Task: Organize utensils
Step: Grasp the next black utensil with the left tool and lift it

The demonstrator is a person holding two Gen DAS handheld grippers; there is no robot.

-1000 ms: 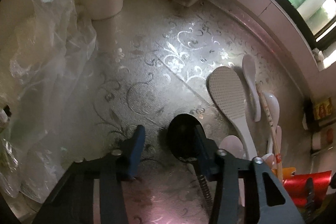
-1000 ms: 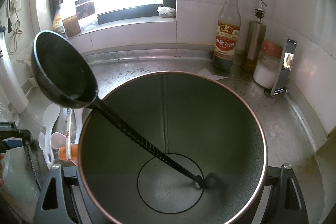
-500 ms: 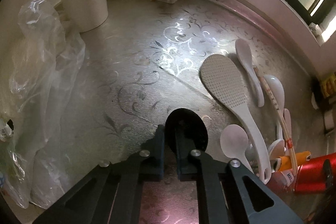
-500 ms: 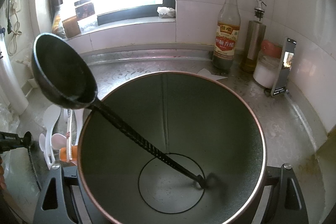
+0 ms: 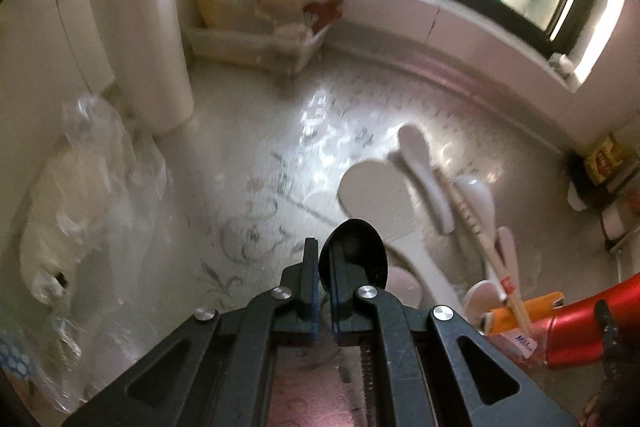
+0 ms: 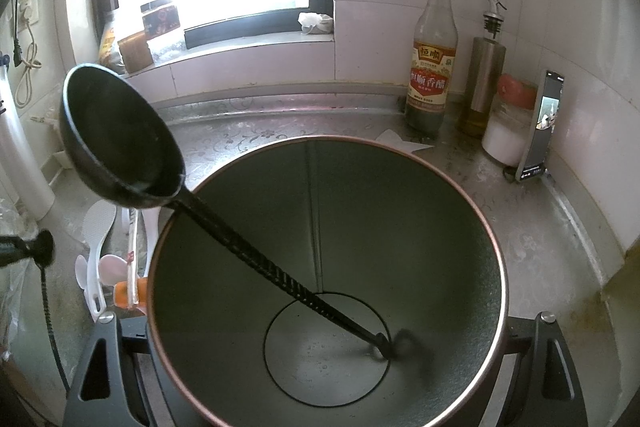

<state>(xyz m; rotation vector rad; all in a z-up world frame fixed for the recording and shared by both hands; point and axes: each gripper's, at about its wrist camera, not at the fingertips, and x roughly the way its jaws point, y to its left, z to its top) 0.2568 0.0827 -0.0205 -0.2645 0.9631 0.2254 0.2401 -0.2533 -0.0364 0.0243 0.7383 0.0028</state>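
Observation:
My left gripper point(image 5: 325, 269) is shut on a black spoon point(image 5: 356, 251), bowl pointing forward, lifted above the patterned steel counter point(image 5: 256, 163). White utensils lie to its right: a rice paddle point(image 5: 380, 199), spoons point(image 5: 420, 163) and wooden chopsticks point(image 5: 476, 227). My right gripper, jaws spread wide at the bottom corners, holds a large round metal holder point(image 6: 460, 211). A black ladle point(image 6: 116, 143) stands in it, handle end on the bottom, bowl leaning out over the left rim. The red holder shows in the left view point(image 5: 580, 323).
A white cylinder point(image 5: 152, 27) and crumpled plastic bag point(image 5: 84, 195) stand left. A clear tub point(image 5: 256, 43) sits at the back under the window sill. A vinegar bottle point(image 6: 432, 67), oil dispenser point(image 6: 482, 75), jar point(image 6: 510, 123) and phone point(image 6: 544, 127) line the right wall.
My left gripper closed on the black spoon and lifted it off the counter, tilting the view up. The right gripper and holder with ladle stayed almost still.

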